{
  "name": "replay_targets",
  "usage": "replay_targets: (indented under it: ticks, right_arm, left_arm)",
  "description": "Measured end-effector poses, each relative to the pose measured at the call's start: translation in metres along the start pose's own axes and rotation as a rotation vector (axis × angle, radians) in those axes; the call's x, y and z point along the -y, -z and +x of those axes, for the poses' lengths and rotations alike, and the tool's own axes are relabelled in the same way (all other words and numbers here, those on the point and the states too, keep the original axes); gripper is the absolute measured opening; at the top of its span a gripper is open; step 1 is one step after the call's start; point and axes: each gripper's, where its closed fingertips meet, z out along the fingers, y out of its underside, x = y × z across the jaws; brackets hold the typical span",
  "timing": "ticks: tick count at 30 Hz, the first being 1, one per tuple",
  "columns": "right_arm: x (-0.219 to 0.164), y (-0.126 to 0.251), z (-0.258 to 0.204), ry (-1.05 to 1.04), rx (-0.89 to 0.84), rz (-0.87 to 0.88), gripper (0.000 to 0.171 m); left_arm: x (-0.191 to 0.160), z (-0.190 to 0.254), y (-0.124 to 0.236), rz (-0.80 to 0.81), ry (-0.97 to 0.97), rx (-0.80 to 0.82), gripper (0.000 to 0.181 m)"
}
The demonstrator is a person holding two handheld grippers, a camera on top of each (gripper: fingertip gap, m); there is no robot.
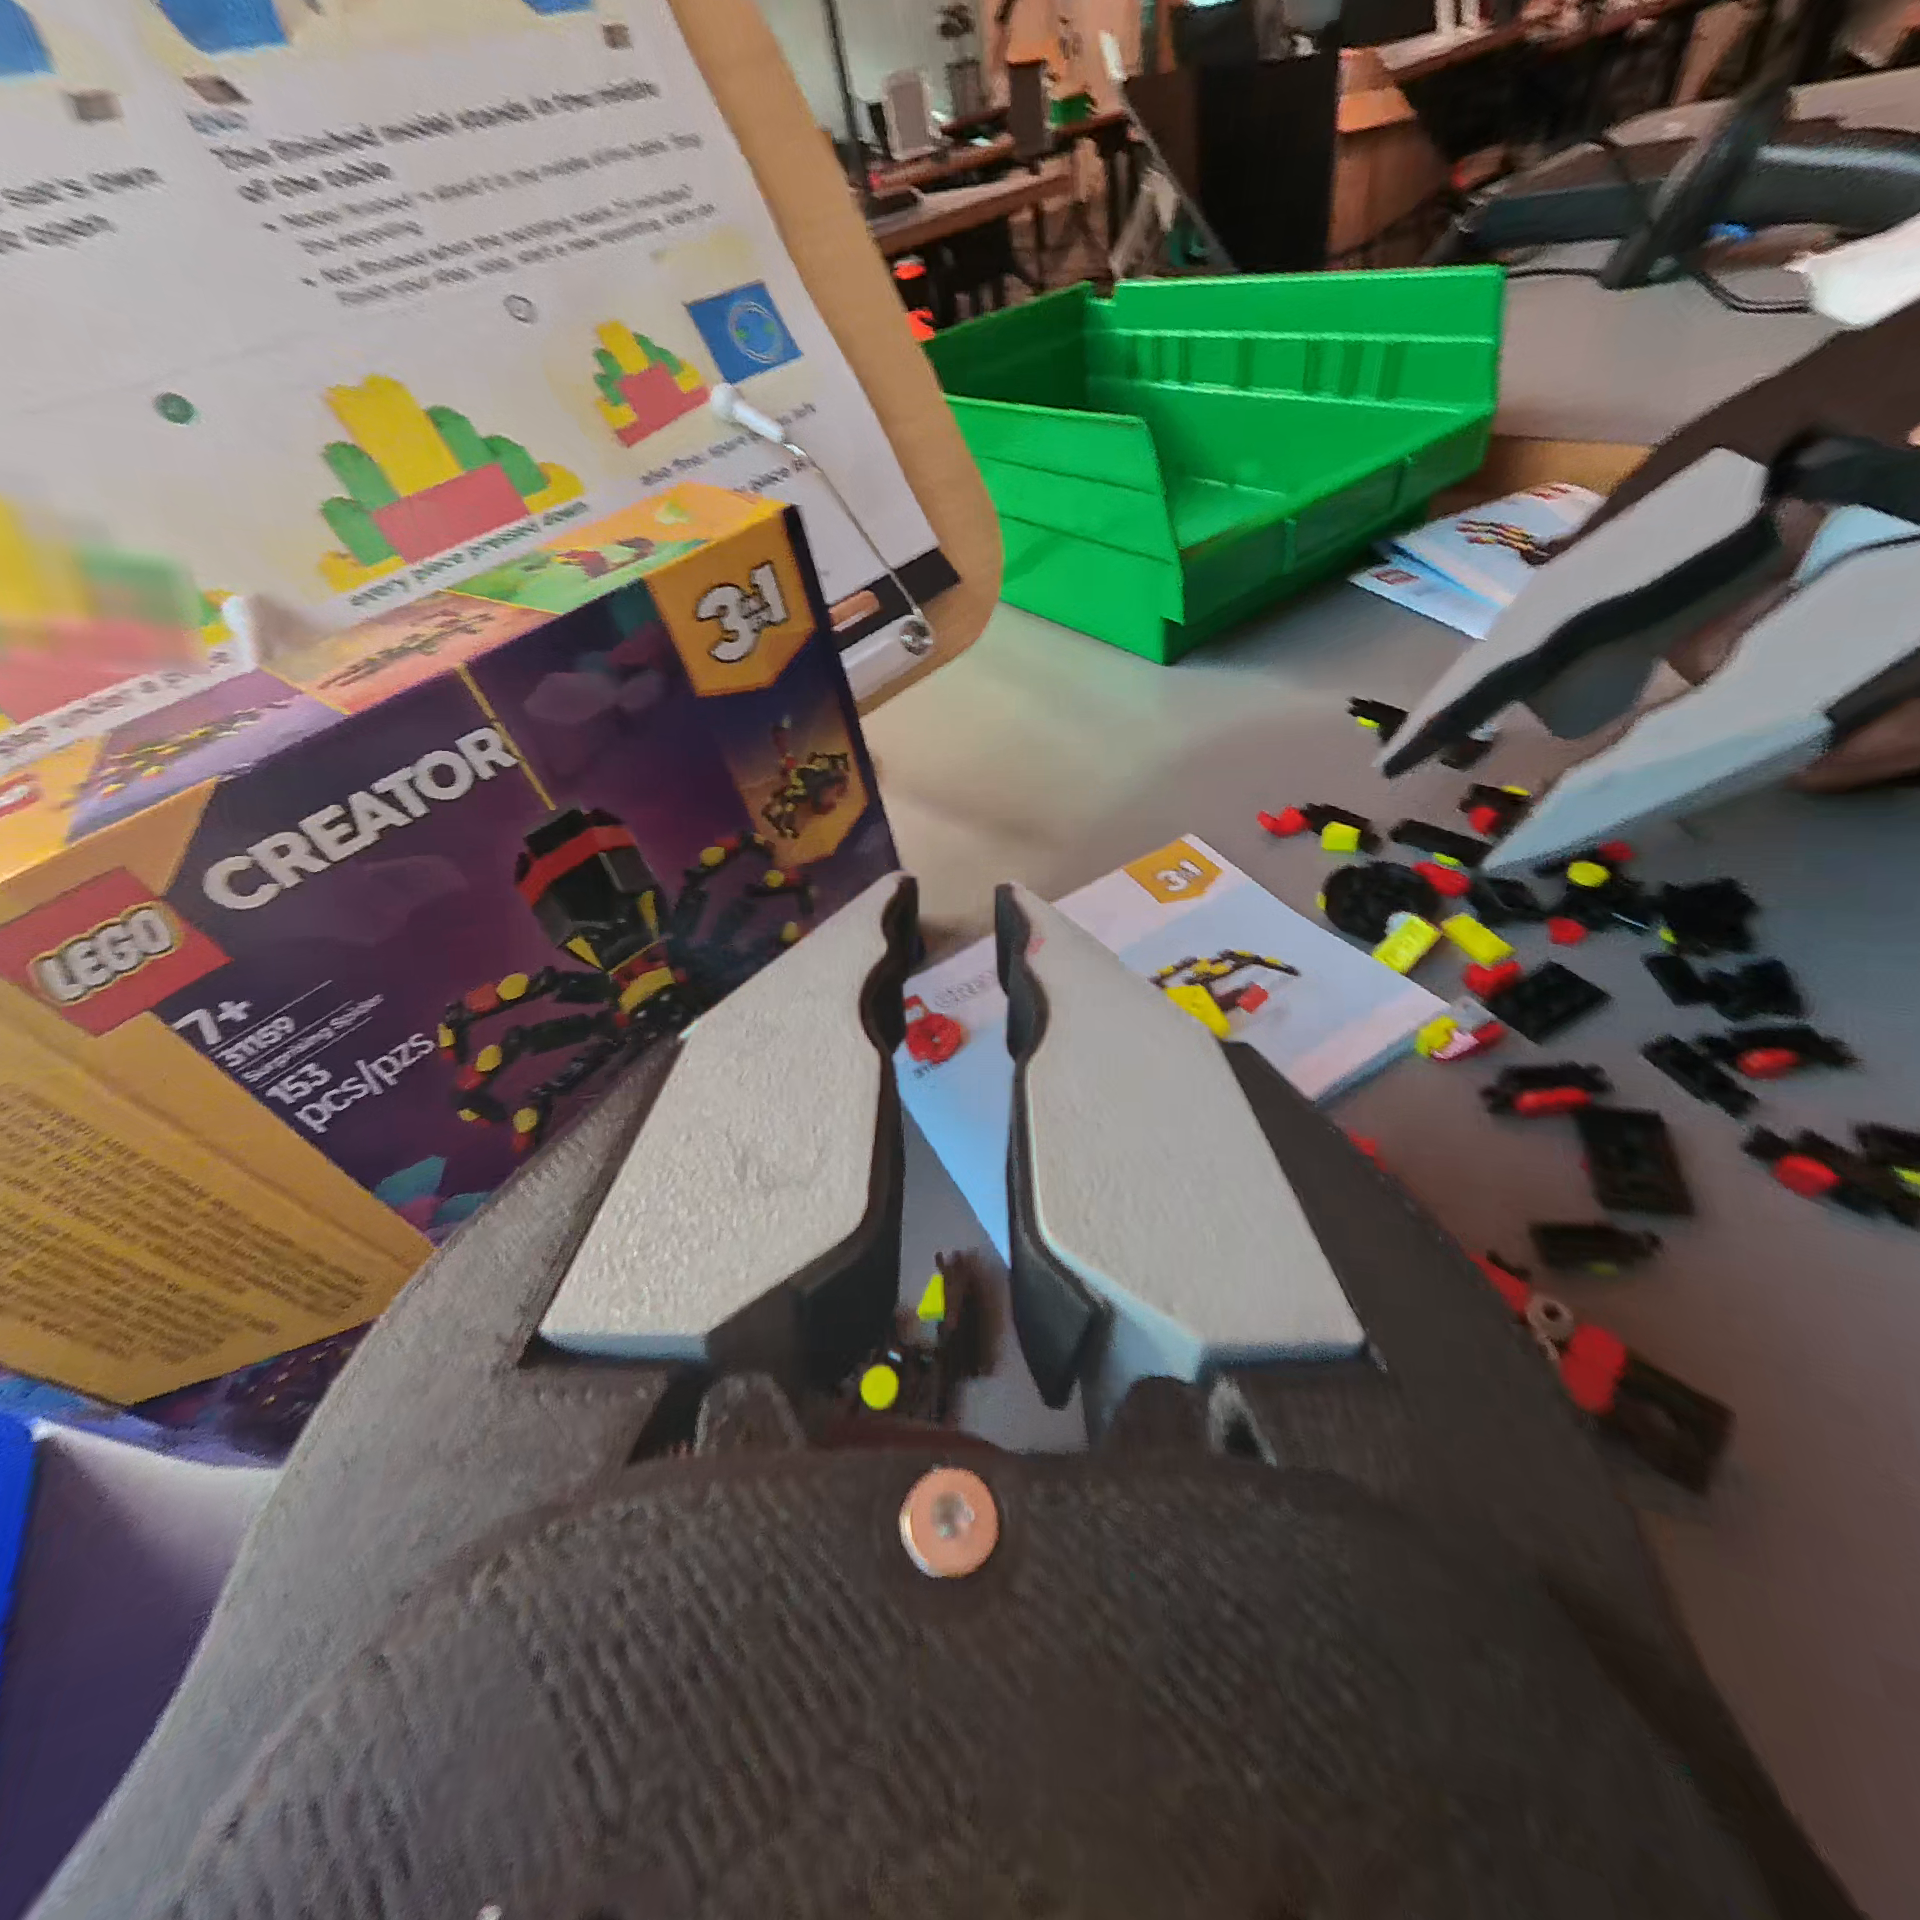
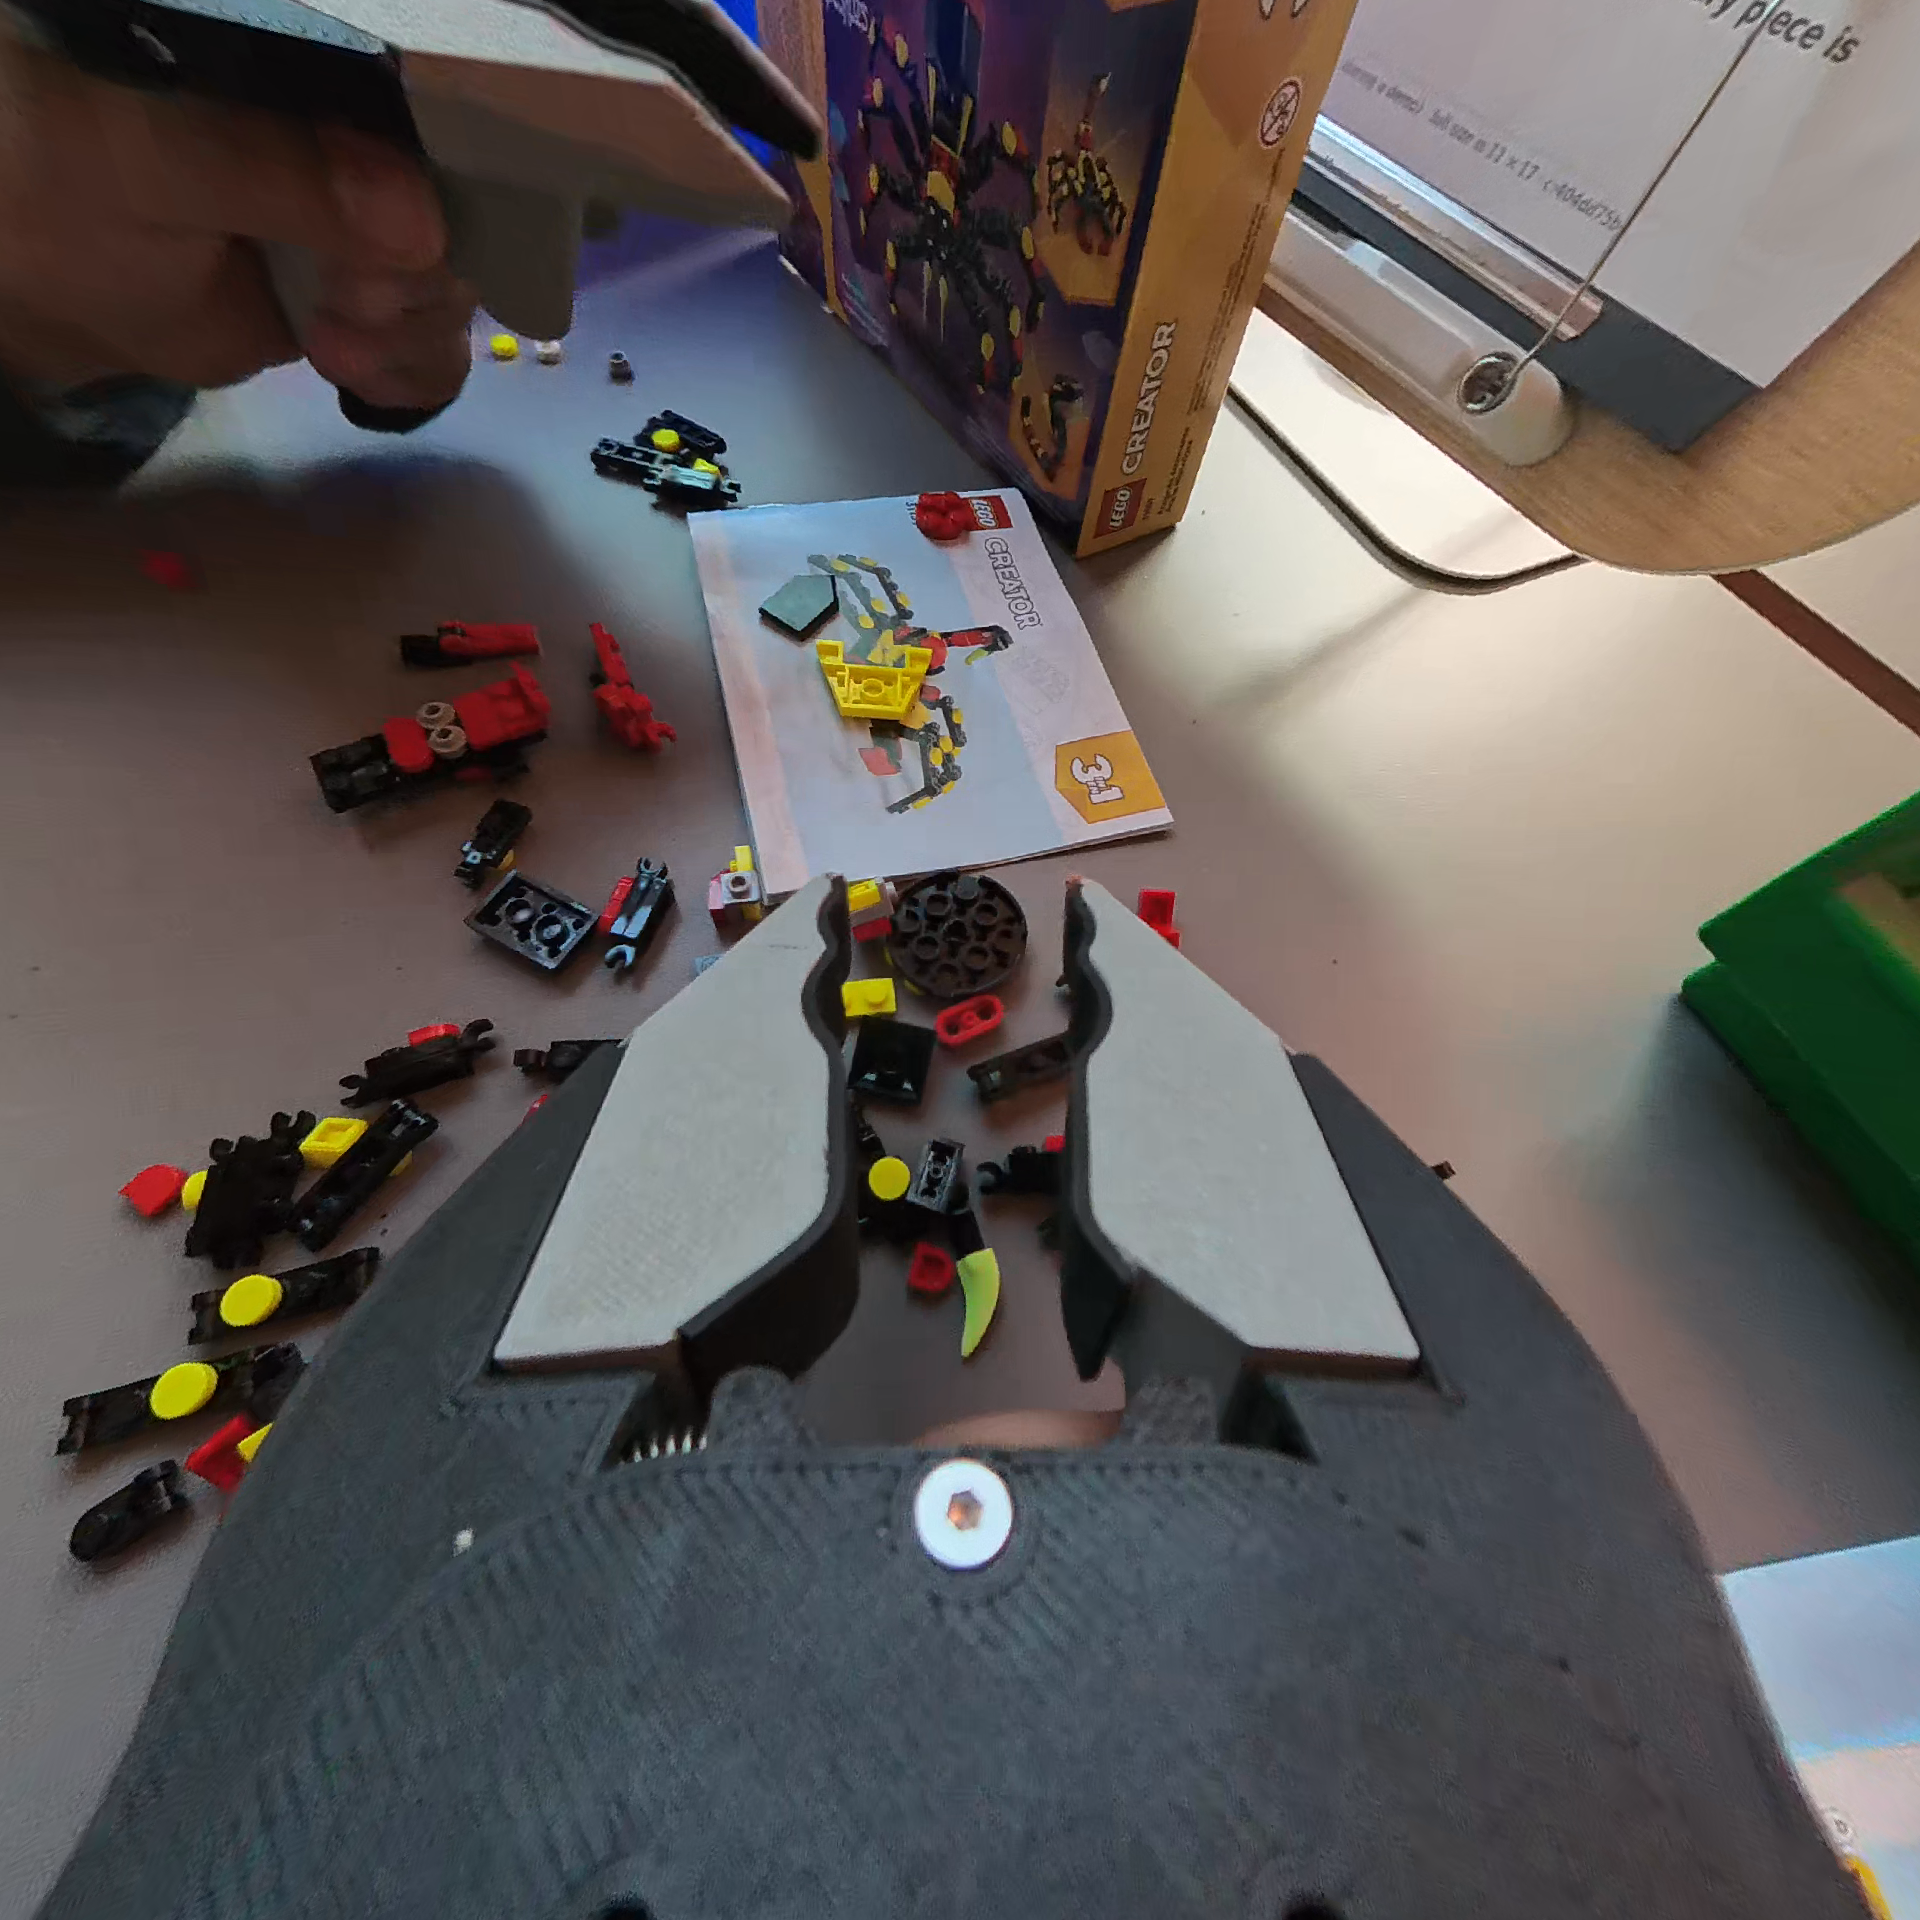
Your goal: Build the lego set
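A purple and yellow box (image 1: 447,935) with printed branding stands on the grey worktop (image 2: 1403,935), in front of a clipboard (image 1: 894,343) holding a printed sheet. A booklet (image 2: 925,686) lies flat just beside the box, a yellow brick (image 2: 871,681) resting on it. Loose black, red and yellow pieces (image 2: 343,1153) scatter across the worktop. The left tongs (image 1: 956,904) are slightly parted and hold nothing, above the booklet. The right tongs (image 2: 951,899) are spread wide and empty, over a round black plate (image 2: 956,935). A green bin (image 1: 1247,457) sits toward the far edge.
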Motion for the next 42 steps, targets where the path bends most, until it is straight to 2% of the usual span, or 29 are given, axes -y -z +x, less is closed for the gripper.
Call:
replay_targets:
  ticks: [2,5,8,13,16,19,22,26,29,33,35,37,39,42]
  right_arm:
    - [0.002,0.003,-0.003,0.022,0.003,0.02,0.038]
    - [0.002,0.002,-0.006,0.034,0.014,0.019,0.038]
    - [-0.002,-0.001,-0.01,0.061,0.031,-0.012,0.038]
    - [0.0,-0.003,-0.028,0.222,0.019,-0.009,0.037]
    - [0.009,-0.001,-0.06,0.326,0.104,0.057,0.039]
    - [0.019,0.0,-0.093,0.434,0.159,0.11,0.038]
    - [0.022,-0.003,-0.114,0.551,0.136,0.108,0.038]
    - [0.021,-0.009,-0.13,0.66,0.1,0.107,0.037]
    - [0.022,-0.012,-0.129,0.718,0.049,0.107,0.036]
    - [0.017,-0.017,-0.124,0.771,0.001,0.083,0.036]
    - [0.025,-0.017,-0.117,0.779,-0.069,0.119,0.021]
    - [0.03,-0.016,-0.116,0.802,-0.096,0.143,0.017]
    - [0.036,-0.012,-0.111,0.858,-0.158,0.166,0.001]
    - [0.047,-0.001,-0.098,0.79,-0.198,0.214,0.002]
  left_arm:
    - [0.003,0.018,0.008,-0.018,0.004,-0.166,0.014]
    - [0.006,0.052,0.036,-0.056,0.097,-0.499,0.016]
    - [-0.006,0.074,0.05,-0.125,0.099,-0.652,0.026]
    - [-0.043,0.097,0.04,-0.332,-0.017,-0.637,0.032]
    - [-0.057,0.106,0.038,-0.41,-0.03,-0.638,0.03]
    - [-0.067,0.108,0.033,-0.452,-0.009,-0.617,0.007]
    - [-0.069,0.107,0.029,-0.484,0.077,-0.609,0.007]
    - [-0.064,0.105,0.022,-0.455,0.13,-0.577,0.0]
    - [-0.05,0.108,0.021,-0.403,0.242,-0.591,0.0]
    - [-0.05,0.103,0.018,-0.399,0.265,-0.554,0.0]
    - [-0.046,0.108,0.019,-0.393,0.345,-0.599,0.0]
    - [-0.045,0.109,0.017,-0.387,0.394,-0.597,0.0]
    - [-0.043,0.106,0.015,-0.368,0.41,-0.59,0.0]
    - [-0.027,0.1,0.016,-0.271,0.416,-0.604,0.0]
